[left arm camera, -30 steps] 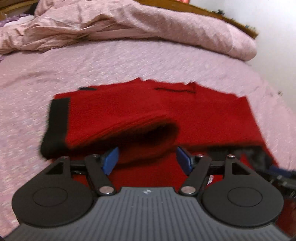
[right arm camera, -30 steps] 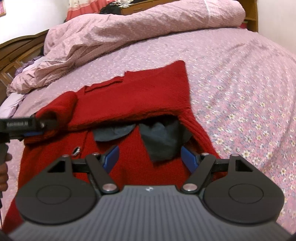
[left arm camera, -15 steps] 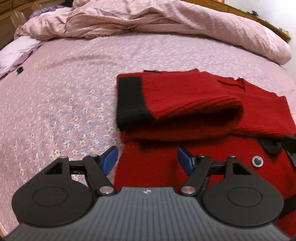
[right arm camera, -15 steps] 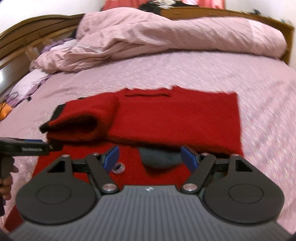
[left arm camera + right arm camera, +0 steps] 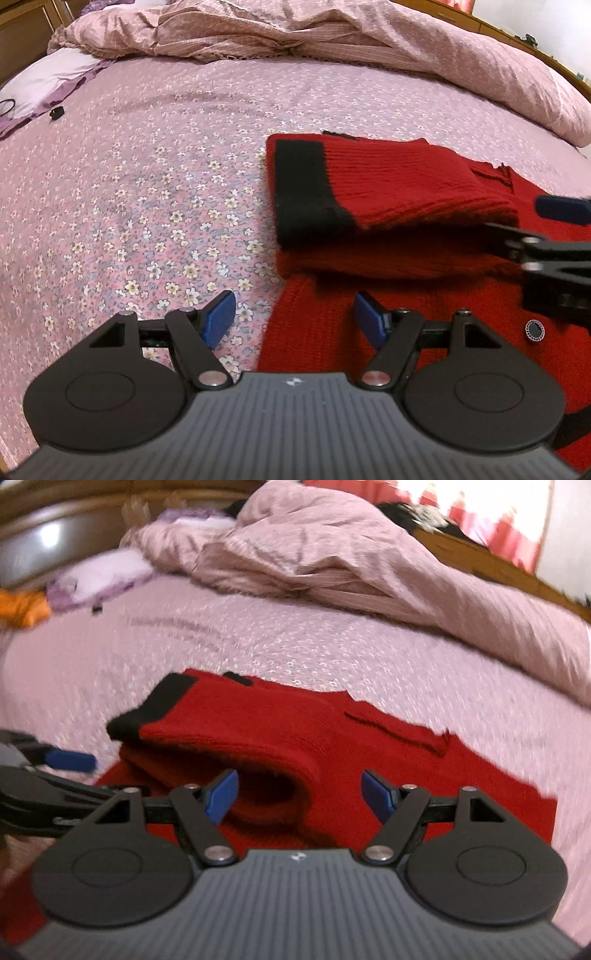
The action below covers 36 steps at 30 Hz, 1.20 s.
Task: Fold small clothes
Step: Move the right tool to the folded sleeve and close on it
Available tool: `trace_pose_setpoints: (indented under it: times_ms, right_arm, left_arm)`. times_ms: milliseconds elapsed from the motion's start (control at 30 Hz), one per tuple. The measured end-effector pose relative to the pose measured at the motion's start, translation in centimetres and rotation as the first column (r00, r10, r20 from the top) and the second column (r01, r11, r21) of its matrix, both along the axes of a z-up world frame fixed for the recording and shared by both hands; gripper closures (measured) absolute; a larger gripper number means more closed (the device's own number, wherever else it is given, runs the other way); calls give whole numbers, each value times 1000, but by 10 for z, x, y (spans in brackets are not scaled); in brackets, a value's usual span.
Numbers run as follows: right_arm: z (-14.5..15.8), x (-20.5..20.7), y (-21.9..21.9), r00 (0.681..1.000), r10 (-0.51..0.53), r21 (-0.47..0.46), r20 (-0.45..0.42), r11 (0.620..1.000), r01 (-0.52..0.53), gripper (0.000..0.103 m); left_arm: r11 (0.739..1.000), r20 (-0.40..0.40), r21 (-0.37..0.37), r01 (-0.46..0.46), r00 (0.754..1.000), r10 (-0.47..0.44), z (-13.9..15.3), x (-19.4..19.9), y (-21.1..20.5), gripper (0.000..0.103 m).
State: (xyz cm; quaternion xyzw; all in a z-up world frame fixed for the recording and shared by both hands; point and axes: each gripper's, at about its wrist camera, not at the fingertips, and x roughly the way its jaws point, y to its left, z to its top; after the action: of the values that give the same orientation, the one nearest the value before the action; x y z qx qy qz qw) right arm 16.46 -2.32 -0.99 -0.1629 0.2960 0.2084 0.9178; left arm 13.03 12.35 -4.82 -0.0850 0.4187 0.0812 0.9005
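At the far left of your left wrist view a pale lilac pillow [image 5: 48, 81] lies at the edge of the bed [image 5: 147, 177], with a small dark object [image 5: 56, 112] just beside it on the floral pink sheet. Your left tool [image 5: 294, 320] hovers low over the boundary between sheet and garment, its blue pads spread wide and grasping nothing: the left pad sits over the flowers, the right pad over red knit. To the right of it the red knit sweater [image 5: 406, 266] lies flat on the bed, and its sleeve is folded across the body, with the black cuff [image 5: 303, 192] at the sweater's left edge. Further right a round snap button [image 5: 534, 329] shows on the lower red panel, and your right tool [image 5: 554, 236] enters from the frame's right edge, above the sleeve's fold. A crumpled pink duvet [image 5: 332, 37] is heaped along the far side of the bed. In your blurred right wrist view, an orange cloth [image 5: 22, 607] lies at the far left, the left tool [image 5: 70, 762] reaches in from the left near the cuff [image 5: 155, 709], and your right tool [image 5: 299, 794] is released, pads apart, in front of the open roll of the folded sleeve [image 5: 258, 746], with the rest of the sweater [image 5: 461, 775] spread flat to its right.
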Motion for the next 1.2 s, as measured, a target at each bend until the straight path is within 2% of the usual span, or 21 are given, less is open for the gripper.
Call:
trace_pose_setpoints:
  times_ms: [100,267,367,467,533,633,767,900,1100,1200]
  right_arm:
    - [-7,8,16,1000,25,-71,15,997,-24,28]
    - [-15,11,34,997,58,-129,57,990,-50,28]
    - [-17,10,40,993,67,-116,100,992,-55,28]
    - [-14,7,39,988,65,-59,142,997,-57,30]
    - [-9,8,35,990,77,3,121,997,-78,74]
    - [-2,13,23,996,37,76,80,996,-43,88]
    - [16,12,-3,991,-67,152,119,987,49,89]
    - [28,11,-42,973,-210,275,91,945,178,90]
    - [1,19,-100,932,-355,372,-72,858,356,90]
    - [-18,19,-118,913,-382,389,-145,826,407,89]
  left_arm:
    - [1000,-1,-4,-3,1000,3,-2,1,2,28]
    - [1000,-1,-5,-6,1000,6,-4,3,3,27]
    - [1000,3,0,-9,1000,9,-4,3,2,27]
    - [1000,4,5,-10,1000,10,-5,3,1,27]
    - [1000,4,5,-14,1000,14,-5,3,1,27]
    - [1000,7,13,-21,1000,21,-5,5,1,27]
    - [999,14,30,-32,999,31,-6,8,2,27]
    - [998,18,36,-45,999,45,-6,10,4,28]
    - [997,24,53,-53,998,52,-9,13,3,27]
    - [997,25,62,-56,998,54,-10,14,2,26]
